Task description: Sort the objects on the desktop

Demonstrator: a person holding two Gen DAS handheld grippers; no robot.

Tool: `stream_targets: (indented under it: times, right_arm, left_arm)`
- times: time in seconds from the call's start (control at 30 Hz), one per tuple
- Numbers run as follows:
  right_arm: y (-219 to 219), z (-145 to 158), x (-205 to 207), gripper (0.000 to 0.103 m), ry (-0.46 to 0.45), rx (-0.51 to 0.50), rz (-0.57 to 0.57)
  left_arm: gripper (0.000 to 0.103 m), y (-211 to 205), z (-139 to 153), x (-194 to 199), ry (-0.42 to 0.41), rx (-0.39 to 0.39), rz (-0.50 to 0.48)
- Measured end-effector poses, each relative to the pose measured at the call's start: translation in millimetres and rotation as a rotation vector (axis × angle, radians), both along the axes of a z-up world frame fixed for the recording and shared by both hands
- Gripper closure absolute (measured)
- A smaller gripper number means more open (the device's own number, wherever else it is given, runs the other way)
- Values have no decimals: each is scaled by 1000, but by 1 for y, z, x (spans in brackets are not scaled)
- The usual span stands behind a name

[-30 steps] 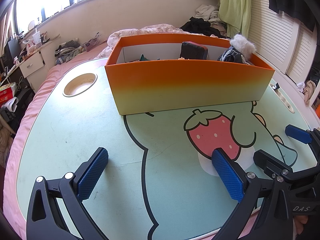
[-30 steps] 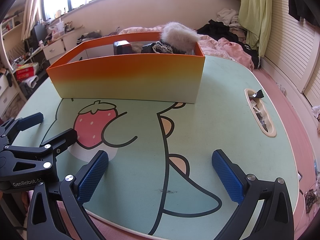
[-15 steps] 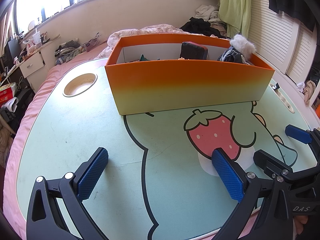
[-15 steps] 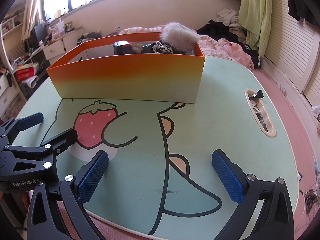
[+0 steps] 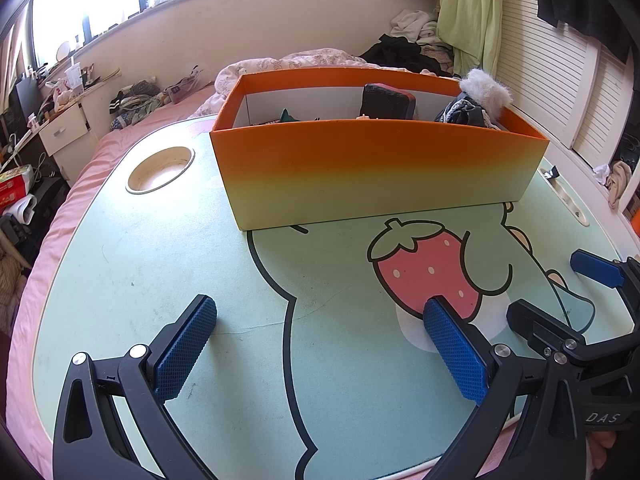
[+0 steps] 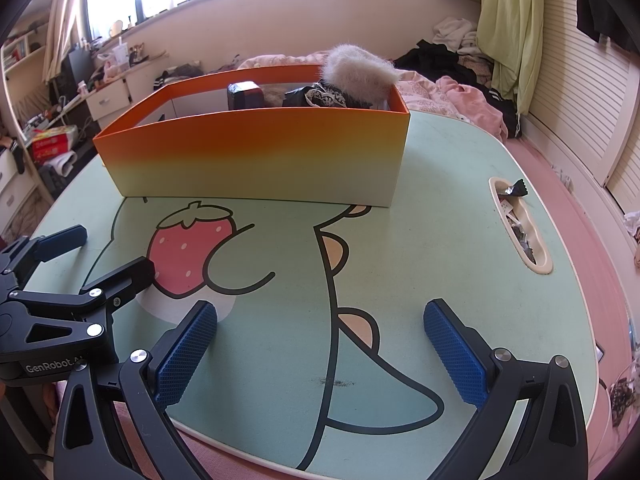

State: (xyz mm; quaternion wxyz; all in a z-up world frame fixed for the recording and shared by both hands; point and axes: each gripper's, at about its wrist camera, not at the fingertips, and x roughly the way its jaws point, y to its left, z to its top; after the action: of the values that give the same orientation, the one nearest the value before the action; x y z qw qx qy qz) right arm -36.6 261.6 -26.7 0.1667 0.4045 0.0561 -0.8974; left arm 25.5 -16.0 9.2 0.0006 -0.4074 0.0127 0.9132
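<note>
A big table [image 5: 120, 264] with a soft green top fills both views. It has a cartoon drawing on it with a red strawberry [image 5: 428, 268] in the middle.

On the far half of the table sits a long box [image 5: 376, 176]. It is orange at the top and fades to pale yellow at the bottom. It is open on top and has things in it. A fluffy white thing [image 6: 358, 70] pokes up at the right end of the box. Next to it lies some dark cloth with lace [image 6: 320, 98]. A black block [image 5: 386, 100] stands near the middle of the box. The left part of the box looks mostly bare, but not all of the inside can be seen.

The left gripper [image 5: 320, 344] is low over the near edge of the table. Its two blue pads [image 5: 182, 352] are wide apart. It holds nothing, and only bare table shows between them.

The right gripper [image 6: 320, 344] is just beside it, also low over the near edge. Its blue pads [image 6: 456, 356] are spread wide too, with nothing in between.

A round cup hole [image 5: 160, 164] is in the table's left corner. A long slot [image 6: 520, 228] near the right edge has small wrappers in it.
</note>
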Motion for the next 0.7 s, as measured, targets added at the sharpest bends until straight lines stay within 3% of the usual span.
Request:
stream_targets:
  times: [0.7]
  right_arm:
    - [-1,1,1,0,2,1,2]
  left_arm:
    - [0,0,3,6,-6,1,-46]
